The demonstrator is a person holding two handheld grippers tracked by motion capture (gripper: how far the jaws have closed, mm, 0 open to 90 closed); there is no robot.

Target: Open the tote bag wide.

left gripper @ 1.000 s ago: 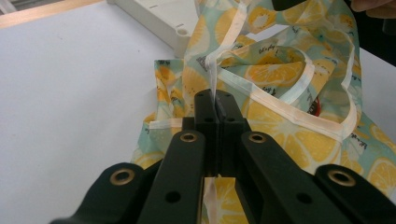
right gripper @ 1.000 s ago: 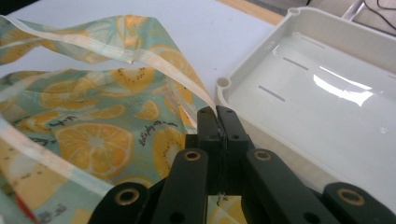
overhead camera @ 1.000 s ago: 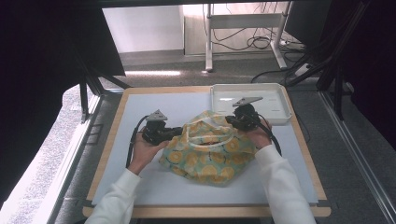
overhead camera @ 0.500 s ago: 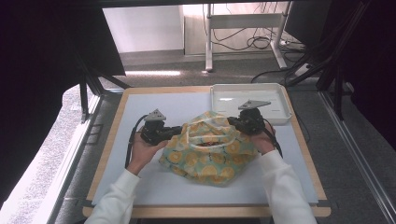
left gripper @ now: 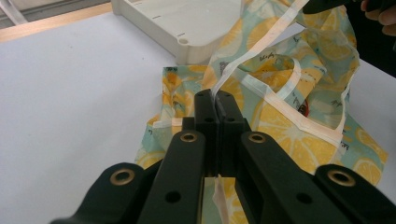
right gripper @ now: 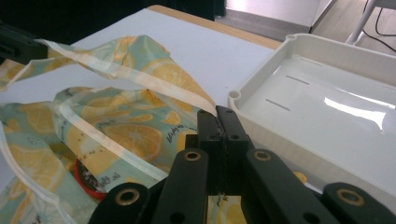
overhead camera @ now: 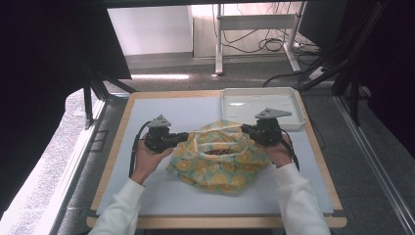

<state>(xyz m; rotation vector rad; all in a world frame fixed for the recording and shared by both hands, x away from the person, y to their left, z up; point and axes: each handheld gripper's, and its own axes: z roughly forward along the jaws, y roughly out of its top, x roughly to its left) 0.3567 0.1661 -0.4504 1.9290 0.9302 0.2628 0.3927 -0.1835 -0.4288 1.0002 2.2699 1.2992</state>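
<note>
Lemon-printed cloth forms the bag [overhead camera: 220, 159] that lies in the middle of the table [overhead camera: 147, 196] in the high view, just in front of the white tray [overhead camera: 259, 105]. Both forearms in white sleeves come up from the near edge, elbows apart. The left hand [overhead camera: 147, 159] holds the left gripper [overhead camera: 182, 139] at the bag's left edge, pointing inward to the right. The right hand [overhead camera: 279, 152] holds the right gripper [overhead camera: 246, 129] at the bag's upper right corner, pointing left. The bag's mouth gapes between them, something dark inside.

In the left gripper view, the left gripper [left gripper: 215, 99] is clenched on the bag's pale edge strip [left gripper: 261, 44], which runs taut up and away towards the other gripper at the top right.

In the right gripper view, the right gripper [right gripper: 217, 114] is clamped on the same pale strip [right gripper: 140, 77], just beside the tray's [right gripper: 327, 107] corner. A red round thing [right gripper: 86, 179] shows inside the bag [right gripper: 135, 135].
</note>
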